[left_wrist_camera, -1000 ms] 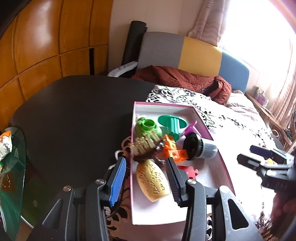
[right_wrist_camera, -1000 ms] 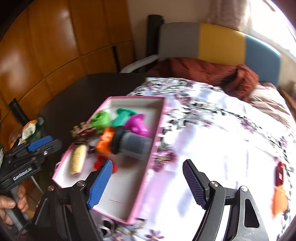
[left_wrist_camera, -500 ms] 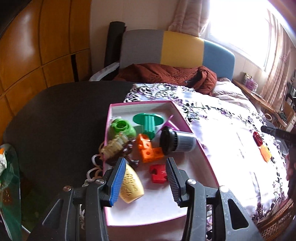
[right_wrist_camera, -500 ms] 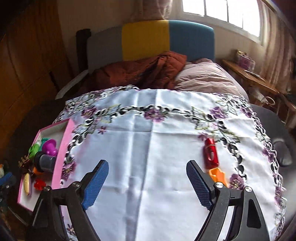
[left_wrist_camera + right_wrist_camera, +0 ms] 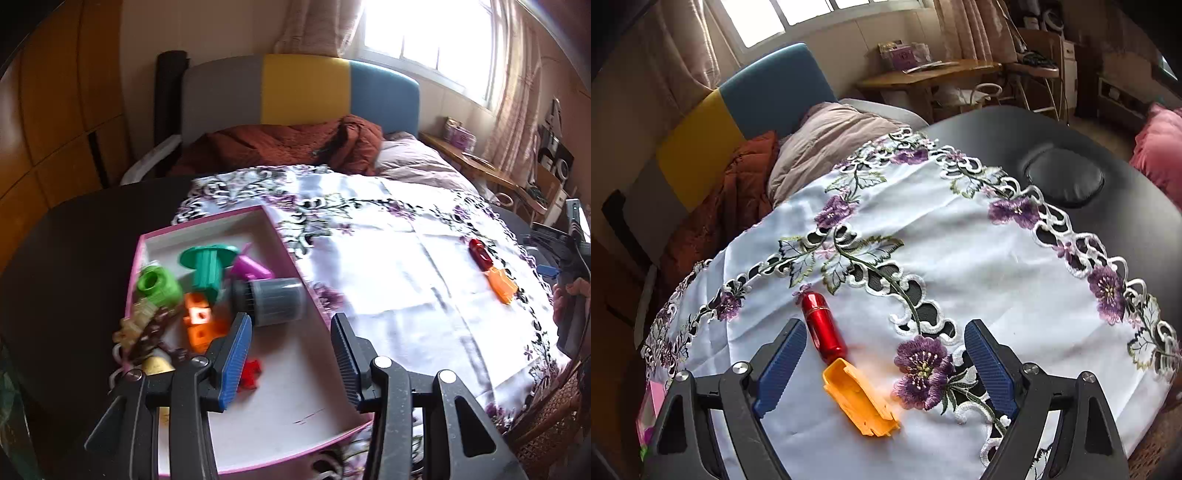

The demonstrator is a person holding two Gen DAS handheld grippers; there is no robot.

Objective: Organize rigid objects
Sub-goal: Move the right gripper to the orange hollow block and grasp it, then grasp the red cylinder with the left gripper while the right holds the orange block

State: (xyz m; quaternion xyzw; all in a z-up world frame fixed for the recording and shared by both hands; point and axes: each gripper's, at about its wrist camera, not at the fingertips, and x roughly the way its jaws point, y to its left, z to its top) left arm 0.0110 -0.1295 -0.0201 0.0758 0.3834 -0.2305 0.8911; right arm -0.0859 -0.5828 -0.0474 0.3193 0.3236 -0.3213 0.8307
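Toys fill the pink box [image 5: 280, 236], none showing readable writing; both grippers [image 5: 291, 358] [image 5: 884, 365] gape empty.

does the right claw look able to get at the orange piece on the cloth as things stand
Probably yes. The right claw is open with the orange piece lying flat between its fingers; only the red tube touches its far end, and nothing covers it.

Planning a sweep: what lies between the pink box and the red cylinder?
Only bare embroidered tablecloth between pink box and red cylinder, per the left wrist view.
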